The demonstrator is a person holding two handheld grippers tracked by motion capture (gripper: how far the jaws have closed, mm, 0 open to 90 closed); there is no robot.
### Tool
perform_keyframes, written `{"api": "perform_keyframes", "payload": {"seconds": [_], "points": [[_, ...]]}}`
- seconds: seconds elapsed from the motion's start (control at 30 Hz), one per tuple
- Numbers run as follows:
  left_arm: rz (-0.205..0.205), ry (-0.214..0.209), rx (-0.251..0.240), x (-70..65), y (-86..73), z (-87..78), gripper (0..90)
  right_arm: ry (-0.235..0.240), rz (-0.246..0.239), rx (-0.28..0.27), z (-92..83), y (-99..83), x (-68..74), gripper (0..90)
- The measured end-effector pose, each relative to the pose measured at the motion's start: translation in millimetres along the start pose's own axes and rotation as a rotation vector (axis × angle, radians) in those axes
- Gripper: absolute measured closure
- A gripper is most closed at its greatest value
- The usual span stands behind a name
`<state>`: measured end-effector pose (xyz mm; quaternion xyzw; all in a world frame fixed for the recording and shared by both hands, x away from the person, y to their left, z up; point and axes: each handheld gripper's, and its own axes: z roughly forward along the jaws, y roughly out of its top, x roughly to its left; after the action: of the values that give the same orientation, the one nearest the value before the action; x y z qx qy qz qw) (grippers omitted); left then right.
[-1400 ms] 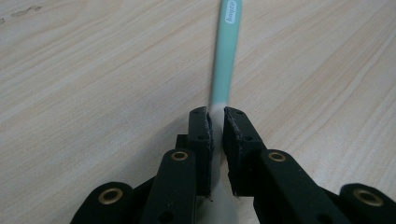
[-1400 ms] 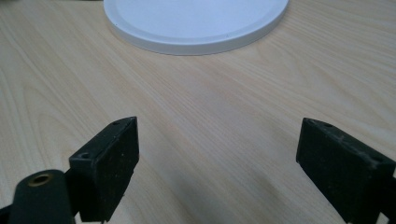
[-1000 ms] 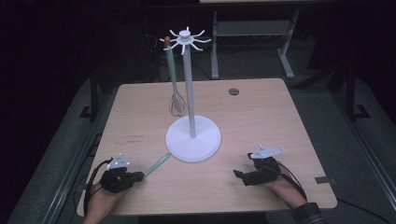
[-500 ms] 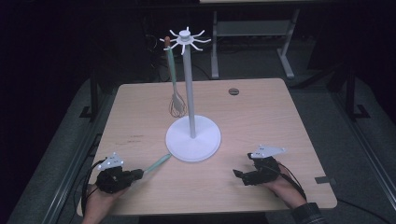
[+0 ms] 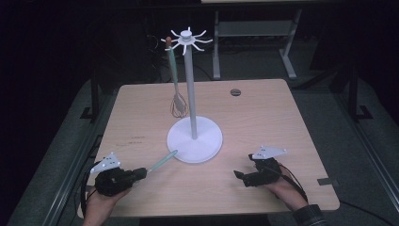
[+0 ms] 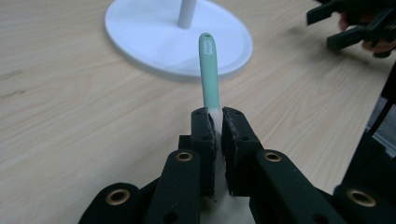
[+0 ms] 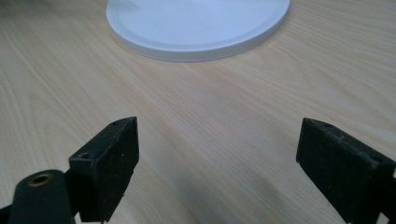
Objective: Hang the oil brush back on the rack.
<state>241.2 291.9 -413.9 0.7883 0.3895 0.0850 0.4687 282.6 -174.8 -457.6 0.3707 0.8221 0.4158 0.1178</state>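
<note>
A white utensil stand [image 5: 194, 139] with a round base, a tall pole and hooked arms at the top [image 5: 187, 37] stands mid-table. A whisk [image 5: 176, 92] with a pale green handle hangs from one arm. My left gripper [image 5: 141, 173] at the front left is shut on a pale green utensil handle [image 5: 162, 160] [image 6: 208, 74], whose free end points at the stand's base [image 6: 154, 35]. The part of the utensil behind the jaws is hidden. My right gripper [image 5: 240, 176] [image 7: 219, 154] rests at the front right, open, with bare table between its jaws.
A wooden table [image 5: 263, 122] carries everything; a small dark round cap [image 5: 235, 92] sits near its far edge. Dark floor and metal table legs [image 5: 287, 47] lie beyond. The right hand's gripper [image 6: 359, 28] appears far off in the left gripper view.
My left gripper has lifted slightly off the table with the green handle, whose tip now rides a little higher by the stand's base. The right gripper has stayed put.
</note>
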Motion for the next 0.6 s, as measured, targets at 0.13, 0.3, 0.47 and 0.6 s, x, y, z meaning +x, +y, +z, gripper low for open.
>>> {"api": "perform_keyframes", "payload": {"seconds": [0.13, 0.3, 0.47, 0.6], "points": [[0.007, -0.020, -0.035, -6.6, 8.5, 3.2, 83.8, 0.014, 0.021, -0.009, -0.3, 2.4, 1.6, 13.0], [0.014, -0.032, -0.060, -13.4, 17.8, 7.4, 83.7, 0.035, 0.075, -0.035, -2.0, 7.3, 4.2, 13.0], [0.025, -0.057, -0.086, -24.1, 29.8, 17.0, 83.7, 0.071, 0.090, -0.019, -4.2, 14.2, 10.3, 13.7], [0.051, -0.086, -0.090, -35.0, 40.2, 28.5, 83.7, 0.113, 0.128, -0.016, -2.4, 19.7, 13.4, 13.8]]}}
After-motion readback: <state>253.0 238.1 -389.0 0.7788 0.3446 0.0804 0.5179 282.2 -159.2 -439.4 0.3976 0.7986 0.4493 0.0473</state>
